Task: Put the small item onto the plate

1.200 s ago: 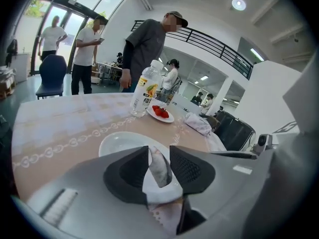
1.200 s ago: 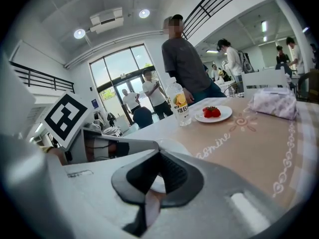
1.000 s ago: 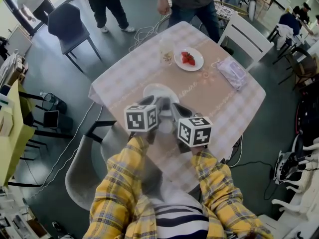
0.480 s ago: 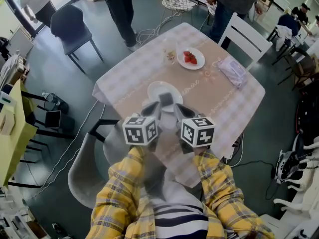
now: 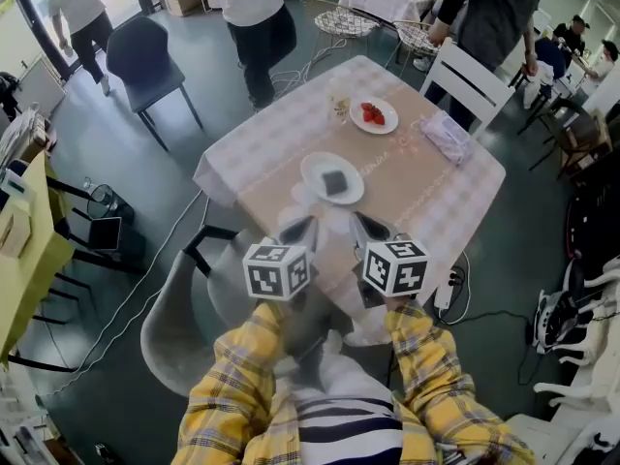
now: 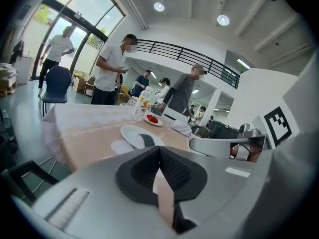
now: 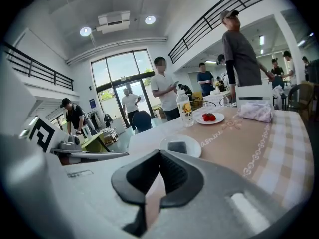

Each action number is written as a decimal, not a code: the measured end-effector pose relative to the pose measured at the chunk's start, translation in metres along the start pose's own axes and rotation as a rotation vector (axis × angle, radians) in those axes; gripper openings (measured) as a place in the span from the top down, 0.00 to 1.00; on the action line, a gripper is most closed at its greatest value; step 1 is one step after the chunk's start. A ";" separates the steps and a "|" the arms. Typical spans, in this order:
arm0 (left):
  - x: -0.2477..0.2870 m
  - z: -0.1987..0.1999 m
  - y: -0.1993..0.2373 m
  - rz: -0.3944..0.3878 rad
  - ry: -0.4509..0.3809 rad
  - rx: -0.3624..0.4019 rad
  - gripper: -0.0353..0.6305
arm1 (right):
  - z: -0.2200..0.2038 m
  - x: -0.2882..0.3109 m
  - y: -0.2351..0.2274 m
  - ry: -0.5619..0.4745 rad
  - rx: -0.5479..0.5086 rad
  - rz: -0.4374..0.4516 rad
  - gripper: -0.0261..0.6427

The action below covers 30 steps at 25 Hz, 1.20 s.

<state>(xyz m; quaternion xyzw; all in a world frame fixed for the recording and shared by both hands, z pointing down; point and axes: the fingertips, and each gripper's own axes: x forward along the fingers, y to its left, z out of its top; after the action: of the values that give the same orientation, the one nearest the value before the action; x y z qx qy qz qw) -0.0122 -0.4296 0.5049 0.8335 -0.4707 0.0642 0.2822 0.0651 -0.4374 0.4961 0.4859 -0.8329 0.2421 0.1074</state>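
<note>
The small item [image 5: 336, 182], a dark grey block, lies on the white plate [image 5: 315, 167] in the middle of the pink checked table. No gripper touches it. My left gripper [image 5: 298, 232] and right gripper [image 5: 370, 229] hover side by side at the table's near edge, short of the plate. Both are shut with nothing between the pads. The left gripper view looks past the shut left gripper [image 6: 159, 148] to the plate [image 6: 130, 133] and item [image 6: 145, 140]. Beyond the right gripper [image 7: 159, 152] the same plate [image 7: 193, 146] and item [image 7: 177, 147] lie ahead.
At the far side of the table stand a plate of red strawberries [image 5: 373, 115], a bottle [image 5: 339, 105] and a tissue pack [image 5: 448, 136]. A white chair [image 5: 475, 80] and several people stand beyond the table. A grey chair [image 5: 179, 313] is at my near left.
Both grippers have drawn back from over the plate to the near table edge. The left jaws have shut. The dark item stays on the plate, now uncovered.
</note>
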 end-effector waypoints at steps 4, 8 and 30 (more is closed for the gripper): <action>-0.034 -0.009 -0.009 -0.031 -0.006 0.016 0.94 | -0.009 -0.022 0.022 -0.015 -0.015 -0.022 0.96; -0.069 -0.019 -0.018 -0.055 -0.009 0.029 0.94 | -0.017 -0.044 0.050 -0.034 -0.025 -0.033 0.96; -0.197 -0.079 -0.073 -0.157 0.003 0.085 0.94 | -0.083 -0.154 0.132 -0.094 -0.013 -0.085 0.96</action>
<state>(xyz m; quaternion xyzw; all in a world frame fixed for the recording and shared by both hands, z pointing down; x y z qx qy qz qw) -0.0477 -0.2114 0.4671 0.8790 -0.4002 0.0629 0.2514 0.0247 -0.2241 0.4646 0.5309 -0.8172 0.2089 0.0816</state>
